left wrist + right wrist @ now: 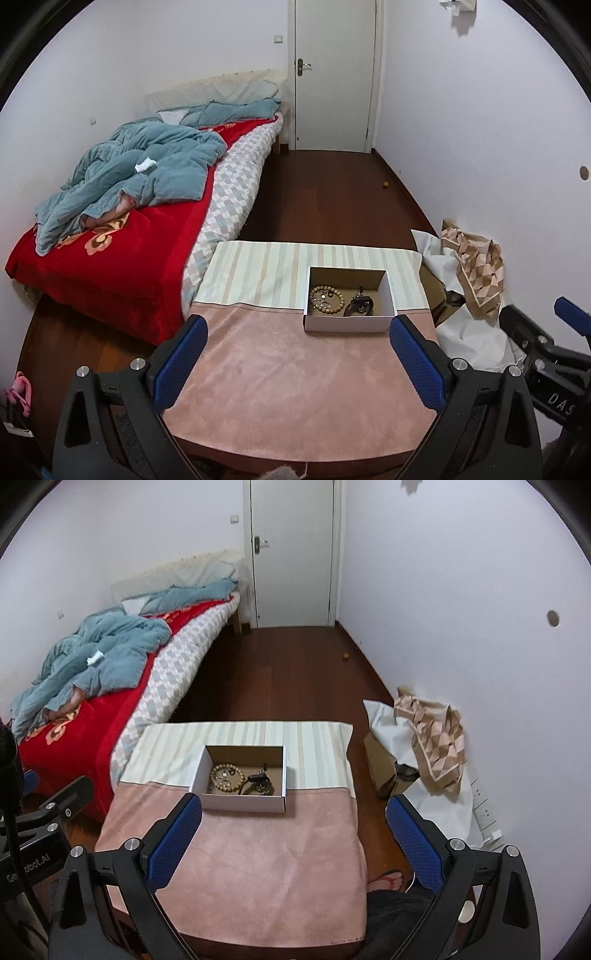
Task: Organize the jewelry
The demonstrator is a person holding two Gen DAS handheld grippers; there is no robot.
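Note:
A small open cardboard box sits on the cloth-covered table, where the pink cloth meets the striped cloth. Inside lie a wooden bead bracelet on the left and a dark metal piece of jewelry on the right. My left gripper is open and empty, held above the table's near part, short of the box. My right gripper is open and empty, also short of the box and to its right.
A bed with a red blanket stands left of the table. White paper and a patterned cloth bag lie by the right wall. A closed door is at the far end. A foot is by the table's right side.

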